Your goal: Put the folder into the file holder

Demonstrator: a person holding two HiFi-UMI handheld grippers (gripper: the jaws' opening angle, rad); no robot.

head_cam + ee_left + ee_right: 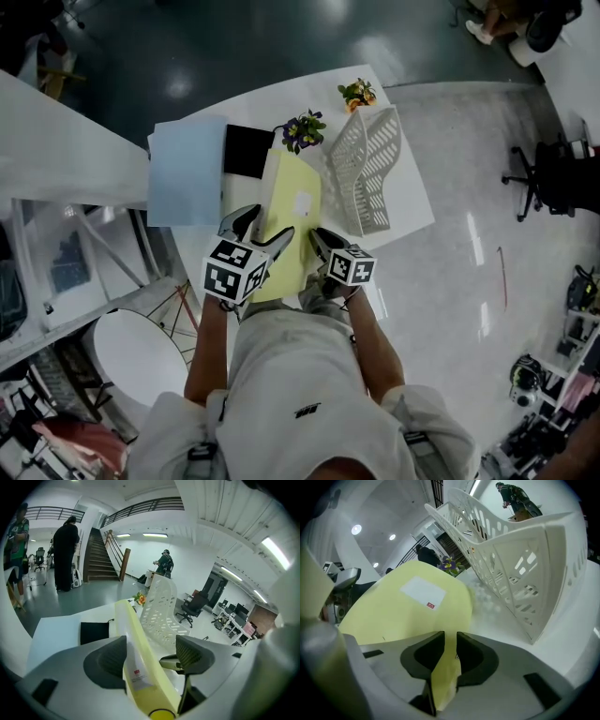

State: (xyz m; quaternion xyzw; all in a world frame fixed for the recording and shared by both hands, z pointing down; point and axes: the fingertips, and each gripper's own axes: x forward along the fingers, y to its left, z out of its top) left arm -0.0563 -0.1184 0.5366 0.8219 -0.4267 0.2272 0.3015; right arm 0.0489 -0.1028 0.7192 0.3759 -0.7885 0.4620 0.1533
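A yellow folder [289,211] is lifted at its near end over the white table [246,103], with its white label facing up. My right gripper [450,637] is shut on the folder's [417,606] near right edge, and the sheet is pinched between both pads. My left gripper [151,644] straddles the folder's [129,620] near left edge. The sheet leans on one pad and a gap shows at the other. The white perforated file holder [370,169] lies tilted just right of the folder, also seen close in the right gripper view [520,569] and behind the folder in the left gripper view [159,606].
A light blue folder [187,171] and a black flat item [248,150] lie left of the yellow one. A purple flower pot [302,129] and an orange flower pot [357,92] stand at the far side. People stand on the floor beyond [65,550]. Office chairs [544,178] stand to the right.
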